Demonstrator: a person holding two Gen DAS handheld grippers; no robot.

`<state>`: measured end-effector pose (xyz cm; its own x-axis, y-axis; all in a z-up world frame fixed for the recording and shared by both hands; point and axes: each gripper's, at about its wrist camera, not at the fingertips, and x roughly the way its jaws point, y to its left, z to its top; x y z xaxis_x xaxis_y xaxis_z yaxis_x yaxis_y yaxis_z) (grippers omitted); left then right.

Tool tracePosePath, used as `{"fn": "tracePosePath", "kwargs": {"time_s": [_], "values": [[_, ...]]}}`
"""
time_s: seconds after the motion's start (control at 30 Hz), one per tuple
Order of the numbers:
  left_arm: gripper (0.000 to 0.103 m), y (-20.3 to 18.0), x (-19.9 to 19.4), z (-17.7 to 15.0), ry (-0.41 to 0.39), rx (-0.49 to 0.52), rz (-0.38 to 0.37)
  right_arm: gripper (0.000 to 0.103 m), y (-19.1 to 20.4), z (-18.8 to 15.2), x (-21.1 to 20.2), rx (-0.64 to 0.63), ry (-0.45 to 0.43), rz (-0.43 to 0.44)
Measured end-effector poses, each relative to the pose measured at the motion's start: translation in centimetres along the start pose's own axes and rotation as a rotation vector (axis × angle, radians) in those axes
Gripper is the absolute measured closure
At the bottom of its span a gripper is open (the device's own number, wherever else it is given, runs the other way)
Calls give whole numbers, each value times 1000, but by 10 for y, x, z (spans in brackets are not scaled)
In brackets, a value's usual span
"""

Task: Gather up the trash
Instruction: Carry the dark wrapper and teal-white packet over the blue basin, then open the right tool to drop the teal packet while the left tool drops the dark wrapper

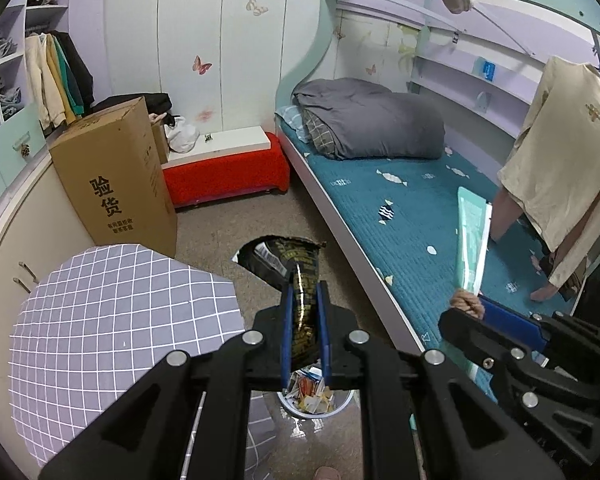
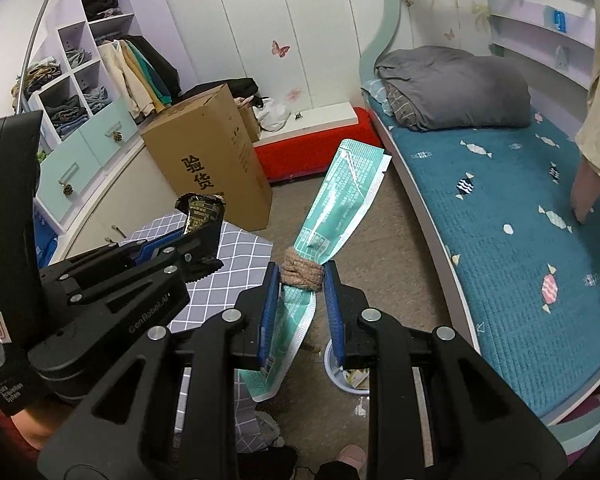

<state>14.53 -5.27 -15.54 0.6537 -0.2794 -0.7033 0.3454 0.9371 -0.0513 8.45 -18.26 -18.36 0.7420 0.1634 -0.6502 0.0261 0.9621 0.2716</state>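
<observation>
The left gripper (image 1: 305, 320) has its fingers clenched on a black snack wrapper (image 1: 296, 268) above the trash bin (image 1: 312, 400); the right gripper (image 2: 302, 304) grasps a rope-tied green packet (image 2: 336, 204) beside the bed (image 2: 500, 216).

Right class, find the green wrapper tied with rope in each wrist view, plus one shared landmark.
Left wrist view: the green wrapper stands right of centre, over the bed, in the right claw.
Right wrist view: green wrapper at centre, between that claw's fingers.
Shared landmark: cardboard box.
</observation>
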Motion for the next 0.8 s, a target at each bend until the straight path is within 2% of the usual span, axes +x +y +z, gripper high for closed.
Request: {"fn": "tracePosePath", "kwargs": {"time_s": [0.6,0.73,0.8], "values": [[92,2,39,13,18,-7,7,78,-5,10,35,-5,12,-35],[92,1,49,16,30,-5,2,60,-10,13,41,5,8,-51],[92,0,52,18,32,-4,1,58,-15,16,43,17,6,-53]]}}
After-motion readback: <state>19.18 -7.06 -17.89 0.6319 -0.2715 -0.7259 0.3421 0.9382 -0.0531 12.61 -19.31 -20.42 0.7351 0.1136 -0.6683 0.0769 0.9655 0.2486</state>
